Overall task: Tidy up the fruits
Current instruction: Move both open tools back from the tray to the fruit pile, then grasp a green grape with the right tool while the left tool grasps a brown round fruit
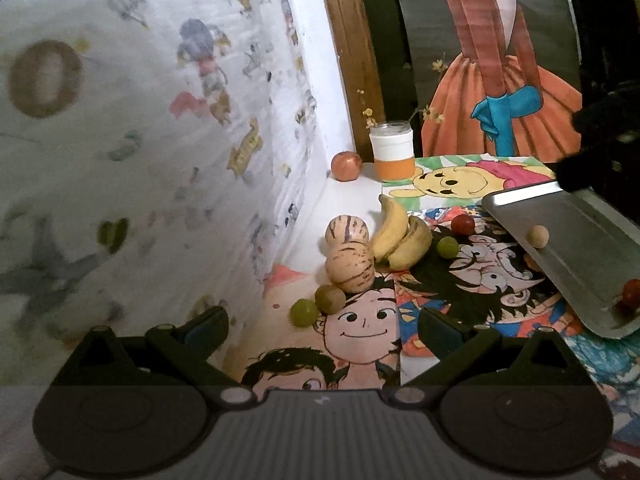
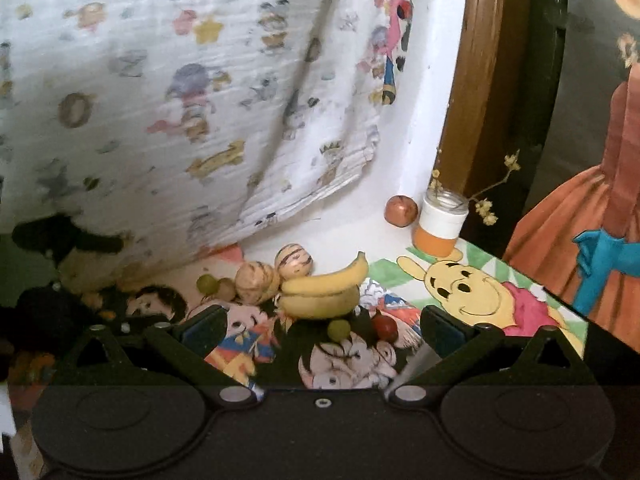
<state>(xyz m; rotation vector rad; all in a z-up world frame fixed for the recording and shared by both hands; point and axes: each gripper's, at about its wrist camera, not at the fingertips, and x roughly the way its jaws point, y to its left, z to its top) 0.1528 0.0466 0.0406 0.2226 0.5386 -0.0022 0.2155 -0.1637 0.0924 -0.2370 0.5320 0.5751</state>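
Left gripper spread, empty, at lower centre; right gripper likewise. Grape lies just above: close gently, then carry to tray, right.

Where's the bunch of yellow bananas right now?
The bunch of yellow bananas lies mid-table in both wrist views, touching the two striped tan melons on its left, with a green grape beside it.
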